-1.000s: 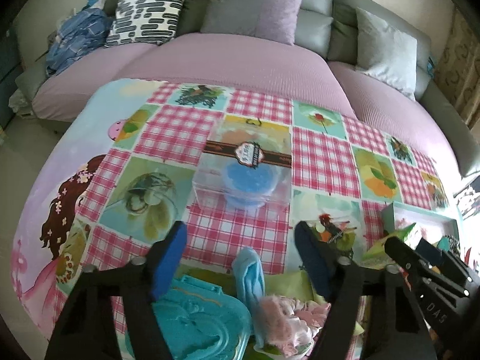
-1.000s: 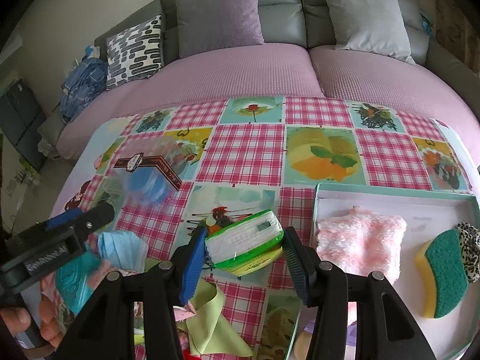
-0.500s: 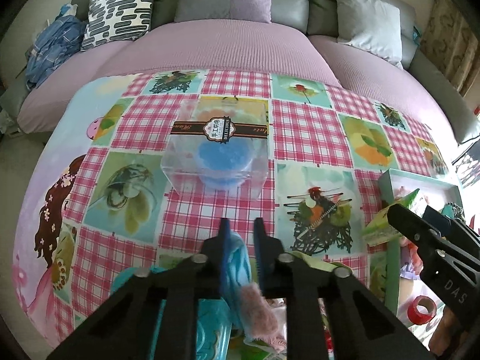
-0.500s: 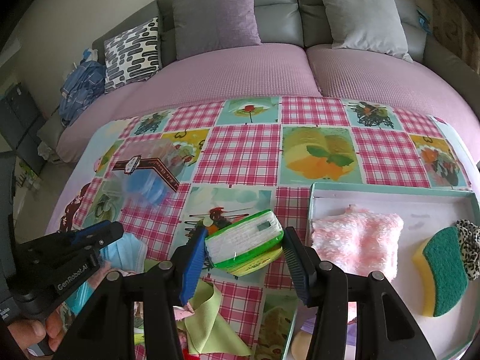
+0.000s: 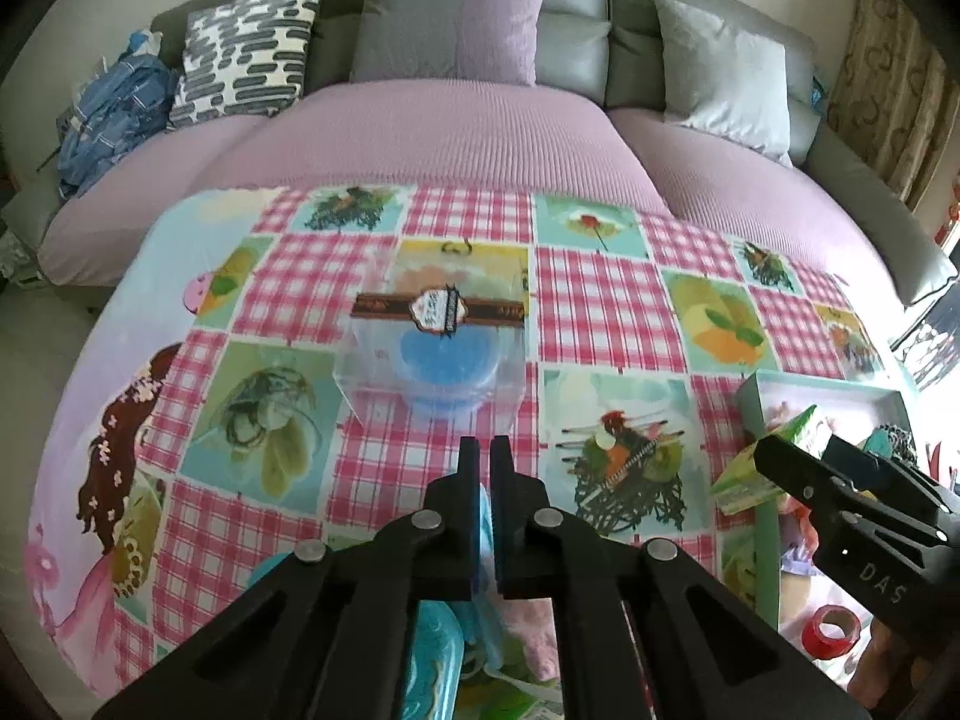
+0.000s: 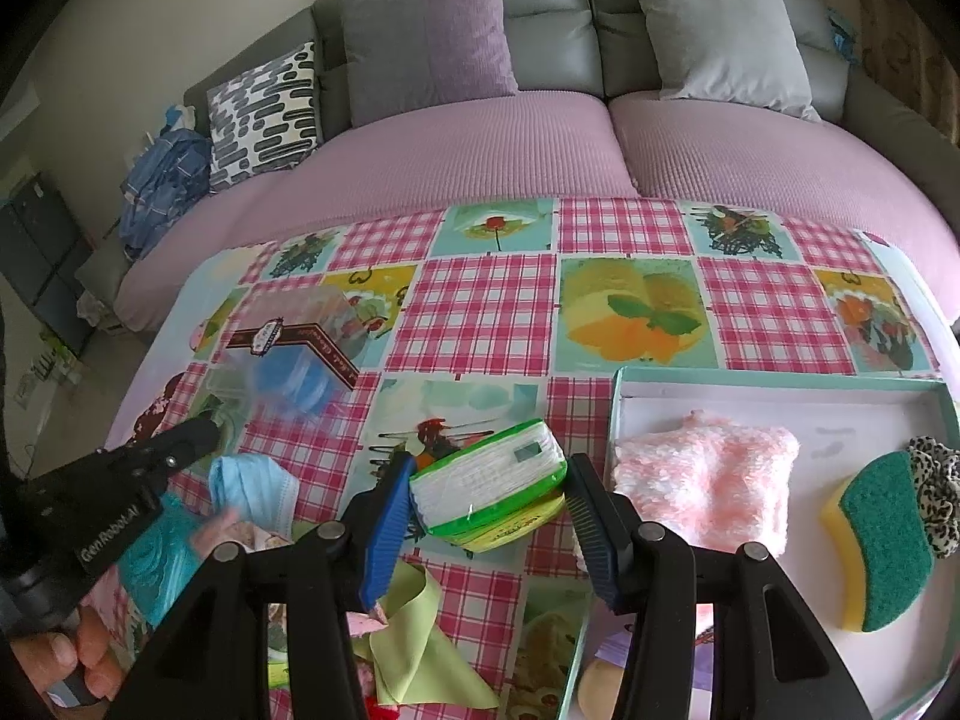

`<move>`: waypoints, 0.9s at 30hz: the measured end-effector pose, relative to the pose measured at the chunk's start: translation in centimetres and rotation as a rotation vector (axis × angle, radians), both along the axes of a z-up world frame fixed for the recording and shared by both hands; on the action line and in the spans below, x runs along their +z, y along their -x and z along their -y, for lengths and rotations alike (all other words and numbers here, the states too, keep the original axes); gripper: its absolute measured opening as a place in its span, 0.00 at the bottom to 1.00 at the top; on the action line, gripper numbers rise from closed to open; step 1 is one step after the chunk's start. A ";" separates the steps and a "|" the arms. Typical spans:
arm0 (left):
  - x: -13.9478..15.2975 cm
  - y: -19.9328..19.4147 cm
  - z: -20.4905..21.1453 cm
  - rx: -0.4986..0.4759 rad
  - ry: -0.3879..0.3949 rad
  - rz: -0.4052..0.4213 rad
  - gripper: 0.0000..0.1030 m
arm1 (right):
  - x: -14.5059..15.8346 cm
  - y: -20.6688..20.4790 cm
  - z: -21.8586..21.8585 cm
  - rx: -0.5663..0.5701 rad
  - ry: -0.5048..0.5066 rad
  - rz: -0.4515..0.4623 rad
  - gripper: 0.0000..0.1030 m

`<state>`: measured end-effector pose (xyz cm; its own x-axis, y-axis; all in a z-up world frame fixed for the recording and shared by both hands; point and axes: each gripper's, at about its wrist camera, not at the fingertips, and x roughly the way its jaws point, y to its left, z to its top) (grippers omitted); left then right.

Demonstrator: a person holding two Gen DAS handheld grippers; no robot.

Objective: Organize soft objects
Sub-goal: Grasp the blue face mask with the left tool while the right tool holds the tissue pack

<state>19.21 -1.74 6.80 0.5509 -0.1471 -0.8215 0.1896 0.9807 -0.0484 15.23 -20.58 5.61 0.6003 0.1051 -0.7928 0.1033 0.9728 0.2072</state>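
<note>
Fingers of the left gripper (image 5: 485,468) stand almost together, pinching a light blue face mask (image 6: 252,489); only a thin strip of the blue fabric shows between the pads in the left wrist view. In the right wrist view the mask hangs bunched below the gripper tips, over the near left part of the table (image 6: 492,306), just above a heap of loose soft items at the near edge. Its longer dimension appears to run downward from the grip; the exact fold cannot be determined.

Directly ahead of the left fingers, toward the far edge of the table, sits a clear plastic box (image 5: 435,354) with a brown label band and something blue inside. It lies on the line of the fingers and apart from them, with bare tablecloth between. Judgement: if the mask is meant for that box, the move is straight forward, and the left hand is plainly the nearer.

Fingers of the right gripper (image 6: 489,495) are wide apart around a green-wrapped tissue pack (image 6: 489,489); the left pad seems to touch it, the right shows a gap, so firm holding cannot be confirmed. The pack's long axis runs across the fingers, tilted. Just to its right, at the near right corner, the teal-rimmed tray (image 6: 780,377) holds a pink fluffy cloth (image 6: 708,486), a sponge (image 6: 882,546) and a leopard scrunchie (image 6: 933,498).
</note>
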 end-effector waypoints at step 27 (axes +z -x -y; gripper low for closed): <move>-0.6 -0.2 -0.5 0.050 0.000 -0.050 0.39 | 0.3 0.6 0.7 -0.006 -0.012 0.001 0.52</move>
<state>19.41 -1.20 6.19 0.5160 -0.1203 -0.8481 0.1378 0.9888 -0.0564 14.63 -21.27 5.90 0.6018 0.1107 -0.7909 0.1090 0.9697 0.2186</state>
